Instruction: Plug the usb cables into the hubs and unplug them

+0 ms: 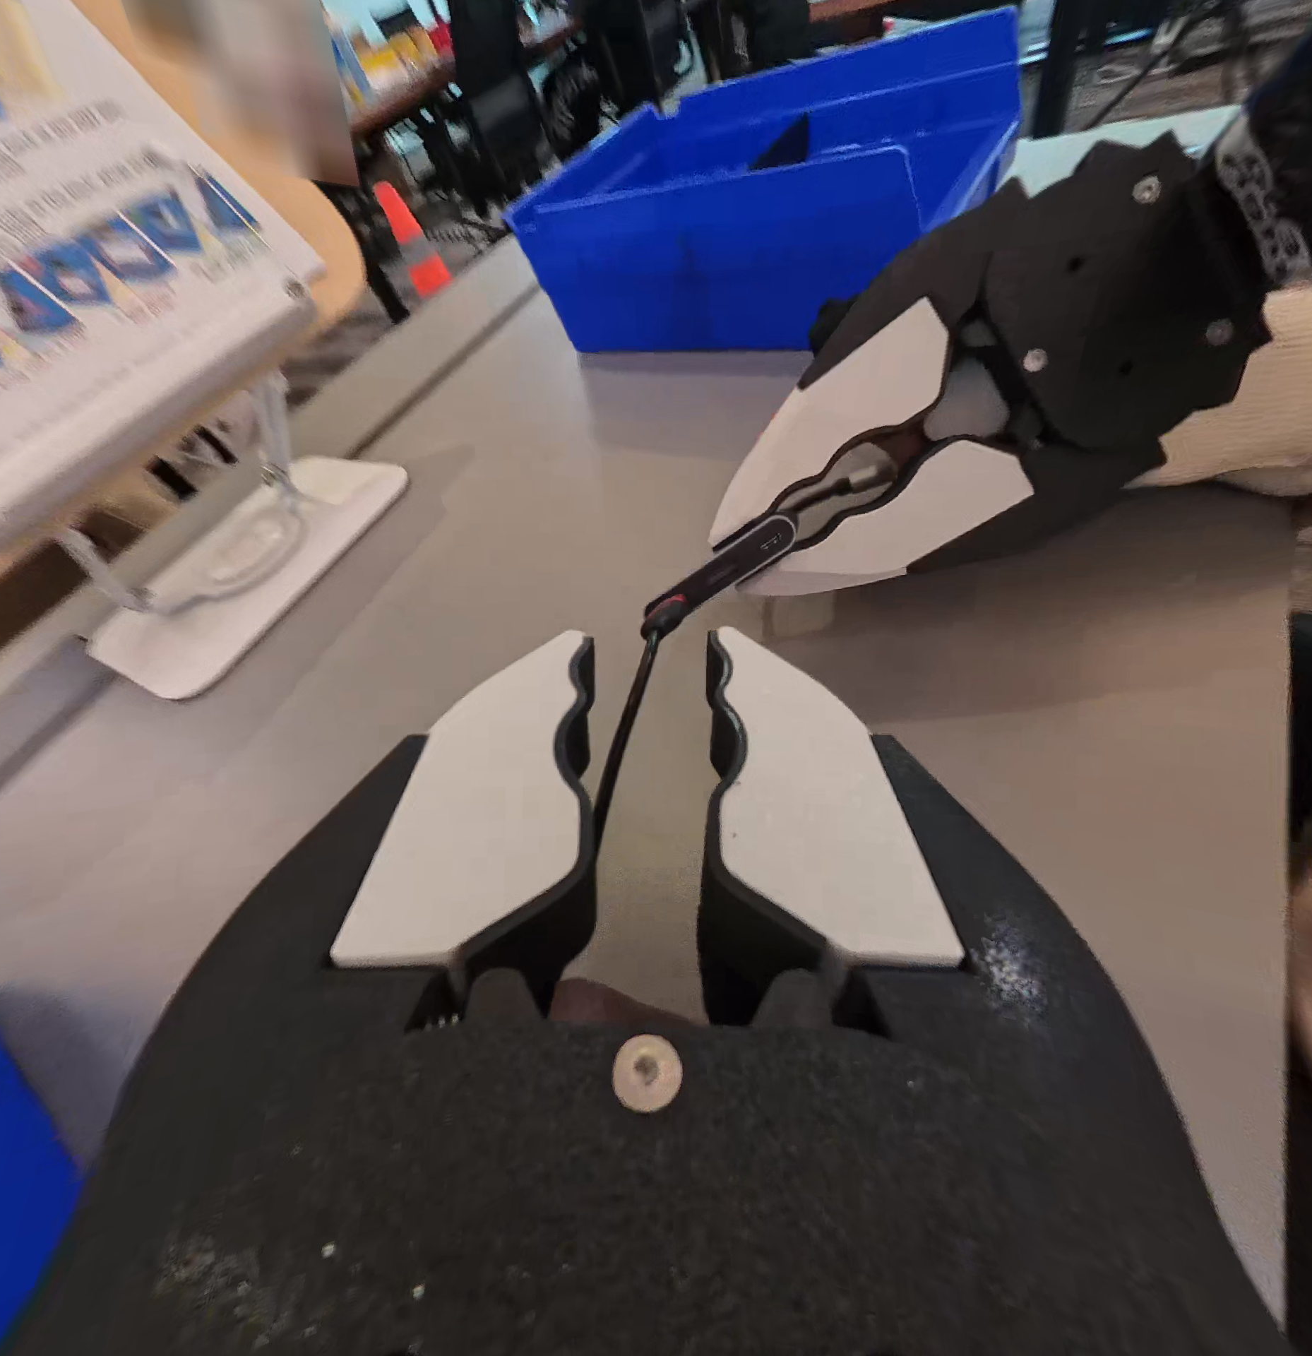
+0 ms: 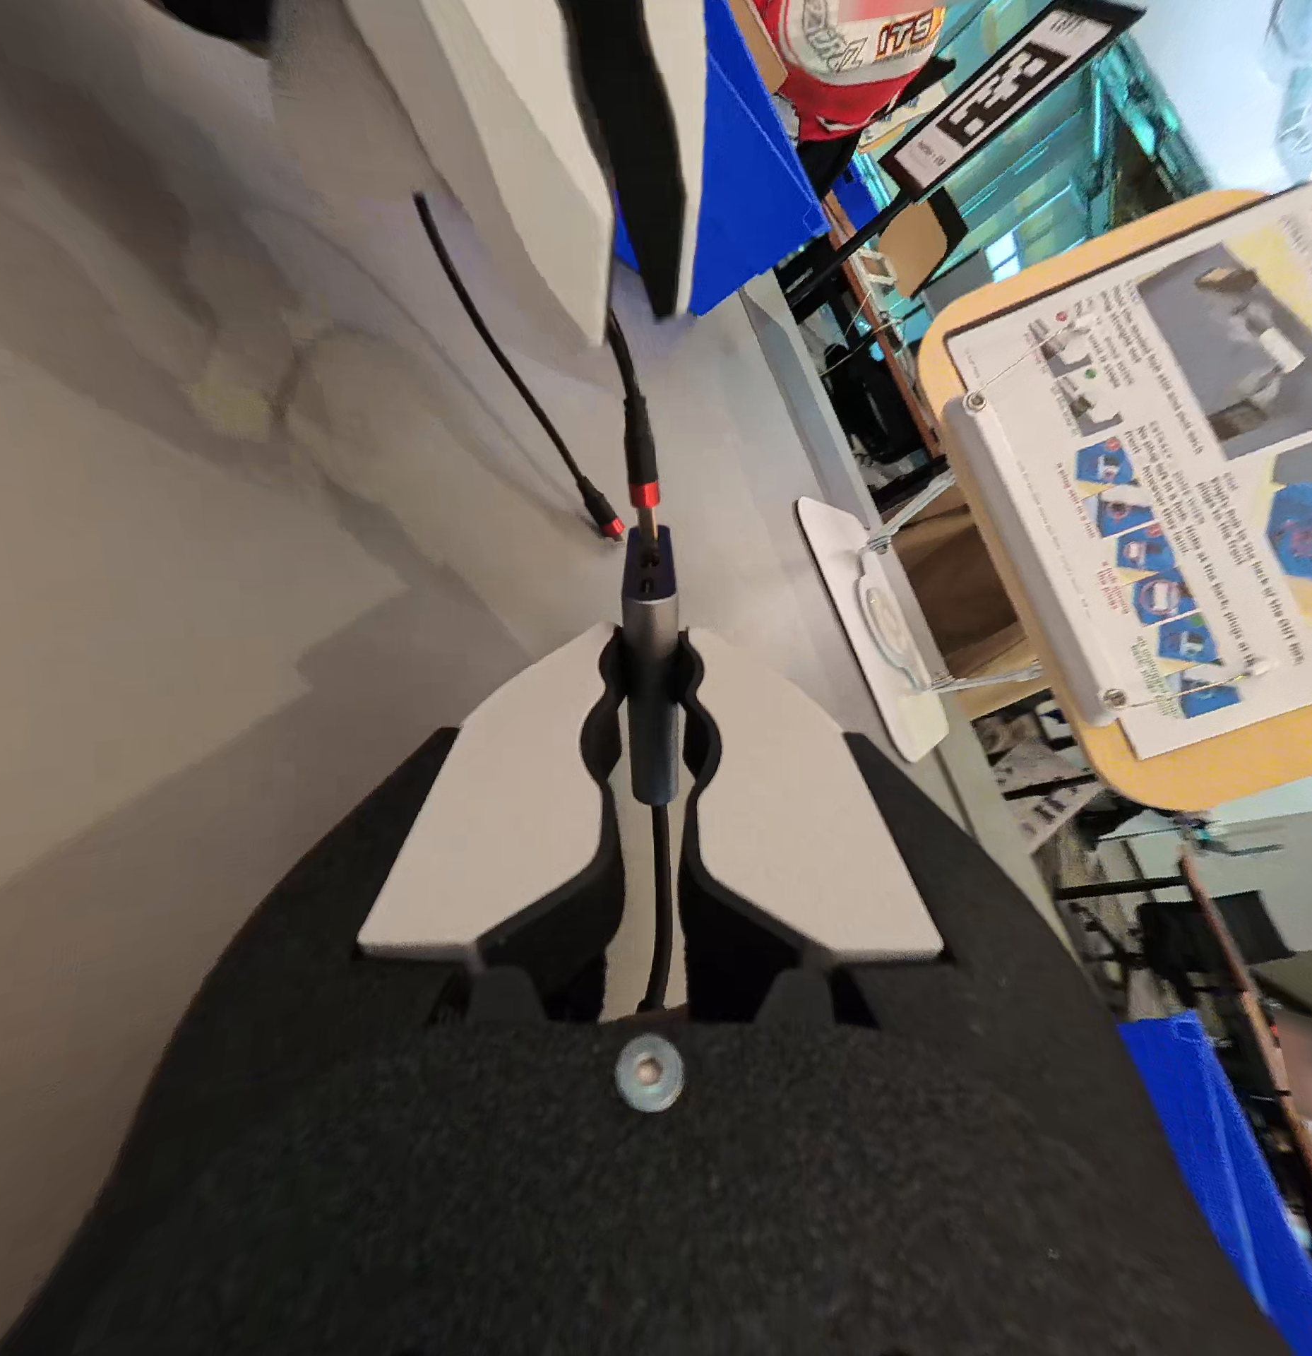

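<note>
My left gripper hangs low over the counter with its jaws parted, a clear gap between the white fingers; nothing is pinched between them. My right gripper lies rolled onto its side, jaws closed tight on the hub, which juts past the tips. From the left wrist view it points in from the right, tips just ahead of my left ones.

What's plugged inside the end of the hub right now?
A black cable's red-ringed plug sits in the grey hub's end port; its tip is hidden inside. A second port beside it looks empty.
</note>
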`<state>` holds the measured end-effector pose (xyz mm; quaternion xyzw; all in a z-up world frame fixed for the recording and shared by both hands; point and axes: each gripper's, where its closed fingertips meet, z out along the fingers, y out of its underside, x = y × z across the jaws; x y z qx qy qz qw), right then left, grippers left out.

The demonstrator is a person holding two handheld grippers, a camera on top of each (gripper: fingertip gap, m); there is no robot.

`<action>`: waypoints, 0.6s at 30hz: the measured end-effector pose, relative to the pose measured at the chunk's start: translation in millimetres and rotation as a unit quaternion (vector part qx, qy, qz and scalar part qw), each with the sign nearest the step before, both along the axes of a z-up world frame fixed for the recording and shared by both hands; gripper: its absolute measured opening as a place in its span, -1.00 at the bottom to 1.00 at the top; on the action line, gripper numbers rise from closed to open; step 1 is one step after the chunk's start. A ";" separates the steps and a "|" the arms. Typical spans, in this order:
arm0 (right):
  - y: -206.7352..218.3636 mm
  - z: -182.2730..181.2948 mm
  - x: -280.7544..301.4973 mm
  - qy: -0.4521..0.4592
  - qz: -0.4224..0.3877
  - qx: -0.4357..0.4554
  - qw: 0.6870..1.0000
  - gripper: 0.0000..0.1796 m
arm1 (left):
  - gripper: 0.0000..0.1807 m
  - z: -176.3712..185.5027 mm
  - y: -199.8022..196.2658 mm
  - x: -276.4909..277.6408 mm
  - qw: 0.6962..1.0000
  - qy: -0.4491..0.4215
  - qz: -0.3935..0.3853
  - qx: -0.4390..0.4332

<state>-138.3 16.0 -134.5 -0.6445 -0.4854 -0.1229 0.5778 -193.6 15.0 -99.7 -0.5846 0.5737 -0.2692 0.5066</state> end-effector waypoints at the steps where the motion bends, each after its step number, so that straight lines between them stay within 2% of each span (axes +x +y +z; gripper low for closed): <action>1: 0.6 0.2 0.8 0.014 0.000 -0.011 1.000 -0.87 | -0.68 4.1 -2.1 -2.9 1.000 -0.003 0.006 0.028; 4: 3.8 0.4 5.0 0.049 -0.008 -0.038 0.998 -0.86 | -0.70 13.2 -21.6 -9.8 0.994 -0.004 0.010 0.105; 6: 4.4 1.7 6.0 0.083 -0.008 -0.059 0.995 -0.86 | -0.75 6.4 -41.2 -10.1 0.992 0.007 -0.003 0.127; 8: 4.1 4.9 7.2 0.111 -0.005 -0.071 0.991 -0.86 | -0.79 -8.5 -44.4 -8.5 0.991 0.020 0.021 0.130; 12: 1.3 10.7 8.5 0.147 0.003 -0.080 0.986 -0.86 | -0.62 -34.7 -16.7 -4.4 0.992 0.034 0.103 0.060; 13: 1.0 10.9 8.6 0.151 0.003 -0.082 0.985 -0.86 | -0.55 -31.5 -13.9 -0.3 0.993 0.017 0.109 0.038; 16: 0.1 10.8 7.4 0.155 0.005 -0.083 0.984 -0.86 | -0.54 -6.2 -3.5 11.9 0.988 -0.062 0.138 -0.005; 18: -0.1 11.5 6.3 0.156 0.006 -0.082 0.984 -0.86 | -0.49 -0.8 2.7 20.8 0.983 -0.085 0.154 -0.042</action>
